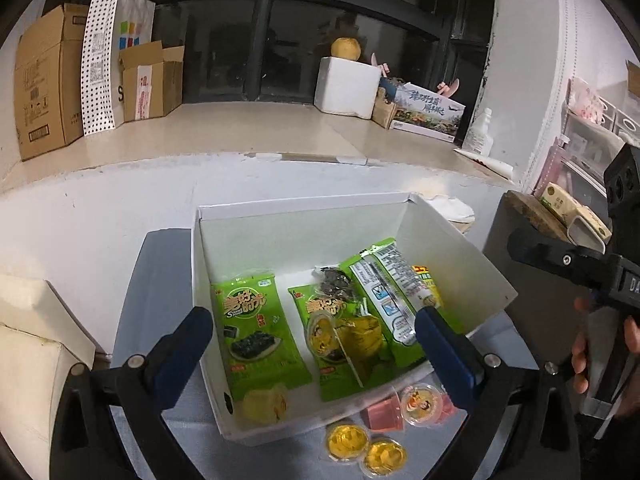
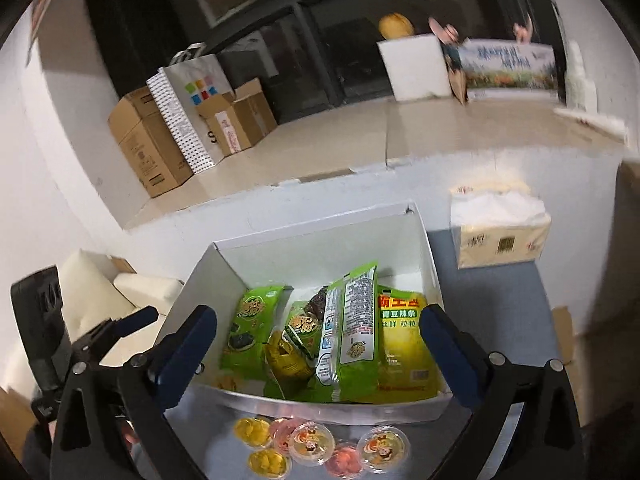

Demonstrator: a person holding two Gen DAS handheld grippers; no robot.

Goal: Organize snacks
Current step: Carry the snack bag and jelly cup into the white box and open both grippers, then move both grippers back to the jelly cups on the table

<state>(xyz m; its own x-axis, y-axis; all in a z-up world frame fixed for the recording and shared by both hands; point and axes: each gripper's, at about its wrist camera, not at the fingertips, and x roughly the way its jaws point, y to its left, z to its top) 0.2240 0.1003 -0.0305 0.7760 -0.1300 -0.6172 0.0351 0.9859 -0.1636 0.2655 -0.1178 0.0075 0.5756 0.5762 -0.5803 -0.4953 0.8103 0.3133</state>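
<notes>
With both grippers' jaws wide apart and empty, we take the small, light, rigid but slippery jelly cups [image 2: 312, 446], low in frame, by their rims.

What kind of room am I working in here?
Probably a home living space used partly for storage: brown cardboard boxes stacked on a wide window ledge, a cream cushioned seat, and a yellow tissue pack on the grey table.

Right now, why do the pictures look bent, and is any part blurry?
Both wrist views bend straight edges, like the white box rim, because of fisheye lenses; the right wrist view smears the far printed carton, while the left wrist view stays sharper, with glare inside the box.
</notes>
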